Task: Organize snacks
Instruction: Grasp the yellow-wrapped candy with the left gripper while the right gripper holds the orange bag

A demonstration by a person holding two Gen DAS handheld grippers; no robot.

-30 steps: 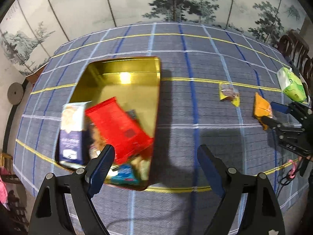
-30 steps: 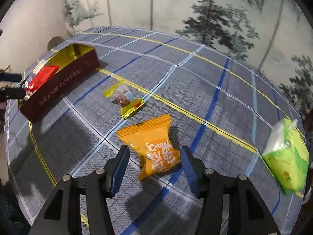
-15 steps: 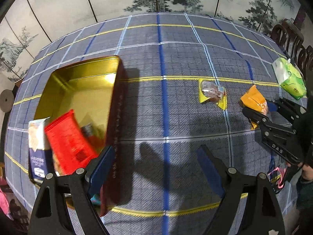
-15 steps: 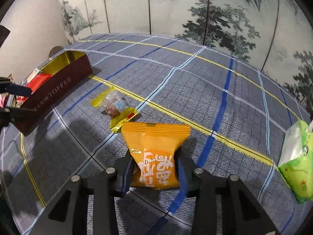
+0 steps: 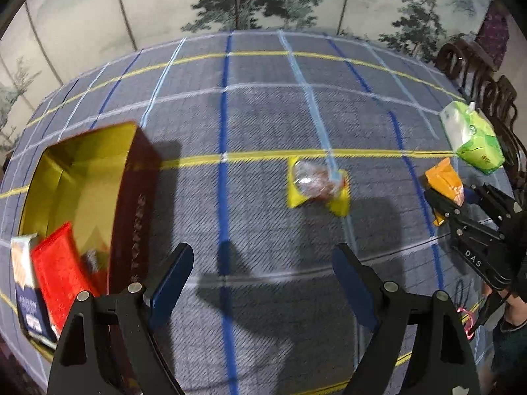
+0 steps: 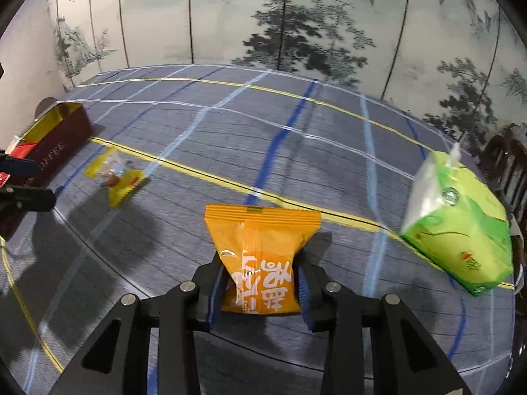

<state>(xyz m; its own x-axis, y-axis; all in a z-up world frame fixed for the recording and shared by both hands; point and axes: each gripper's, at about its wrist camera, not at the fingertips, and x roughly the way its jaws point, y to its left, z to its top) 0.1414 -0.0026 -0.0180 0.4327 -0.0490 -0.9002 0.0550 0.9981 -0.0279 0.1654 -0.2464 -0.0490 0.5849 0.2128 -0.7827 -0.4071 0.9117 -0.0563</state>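
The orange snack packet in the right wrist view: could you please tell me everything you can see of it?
The orange crinkly plastic snack packet is pillow-shaped, with a ribbed crimped seal across its far end and large white characters printed on its face. It looks glossy and puffed. The right tongs are shut on its near end, a blue-padded finger pressing each side, so it juts forward over the blue checked tablecloth. Whether it touches the cloth cannot be told.

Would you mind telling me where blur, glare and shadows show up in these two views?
Left wrist view: the yellow-edged clear snack packet and the red packet in the gold-lined tin are motion-smeared; the tin's lining glares, and gripper shadows fall on the checked tablecloth. Right wrist view: the green tissue pack is blurred, while the gripped orange snack bag stays sharp; the grid lines bow in both.
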